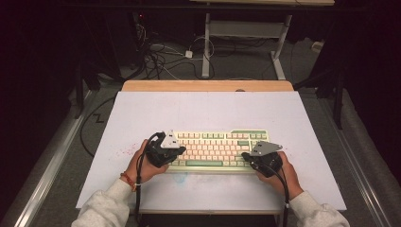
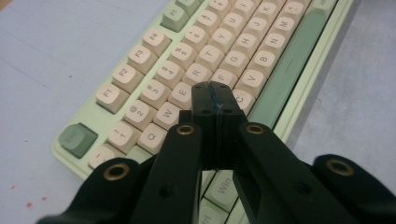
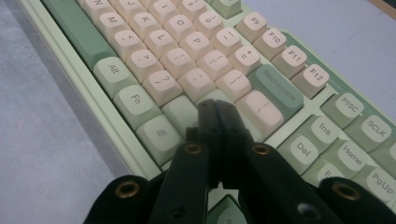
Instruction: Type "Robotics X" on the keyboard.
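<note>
A pale green keyboard (image 1: 220,150) with cream keys is seen lying flat on the white table (image 1: 142,113), just below the middle of the high view, its long side running across the frame.

At its left end, the left hand-held gripper (image 1: 177,150) is held over the keys by the person's left hand (image 1: 146,165). In the left gripper view the jaws are seen pressed together with nothing between them, the tip (image 2: 212,100) poised over the letter keys at the centre of the frame, near the D and C; whether a key is actually touched cannot be told.

At the right end of the keyboard, the right hand-held gripper (image 1: 246,156) is held by the right hand (image 1: 283,175). Its jaws are likewise clenched and empty, and in the right gripper view the tip (image 3: 215,112) is placed low in the middle of the frame, over the keys beside the Backspace key (image 3: 275,91).

The keyboard is judged to be stiff, fairly light and easily slid on the smooth table. The keycaps are probably smooth and slightly dished, so a closed tip would best be set squarely on a cap's middle and pressed straight down; a push at an edge could slip off or catch a neighbouring key. For moving it, the case should be taken at its two short ends, not by the keycaps, which may pull off.
</note>
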A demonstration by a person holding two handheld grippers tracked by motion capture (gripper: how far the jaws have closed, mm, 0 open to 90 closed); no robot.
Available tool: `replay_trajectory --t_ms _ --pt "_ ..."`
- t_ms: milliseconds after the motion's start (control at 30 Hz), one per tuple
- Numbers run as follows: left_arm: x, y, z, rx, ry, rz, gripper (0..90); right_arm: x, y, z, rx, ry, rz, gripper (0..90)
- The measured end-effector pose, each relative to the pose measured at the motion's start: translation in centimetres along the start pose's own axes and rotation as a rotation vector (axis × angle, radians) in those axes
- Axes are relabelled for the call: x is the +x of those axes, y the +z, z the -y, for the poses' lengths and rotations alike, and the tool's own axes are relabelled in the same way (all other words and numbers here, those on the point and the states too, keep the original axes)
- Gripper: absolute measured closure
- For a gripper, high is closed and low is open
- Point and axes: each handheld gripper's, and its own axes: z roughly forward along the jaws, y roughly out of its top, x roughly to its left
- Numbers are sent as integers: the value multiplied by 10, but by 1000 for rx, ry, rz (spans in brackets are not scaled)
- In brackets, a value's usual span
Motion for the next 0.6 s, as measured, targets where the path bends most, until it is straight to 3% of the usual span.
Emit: replay_trajectory --t_ms 133,200,600 --pt "-1 8 -2 21 7 14 875 0 0 0 1 -1 1 900" --pt "-2 12 -3 41 24 2 875 0 0 0 1 -3 1 900" --pt "-6 23 -5 56 30 25 875 1 0 0 4 -10 4 900"
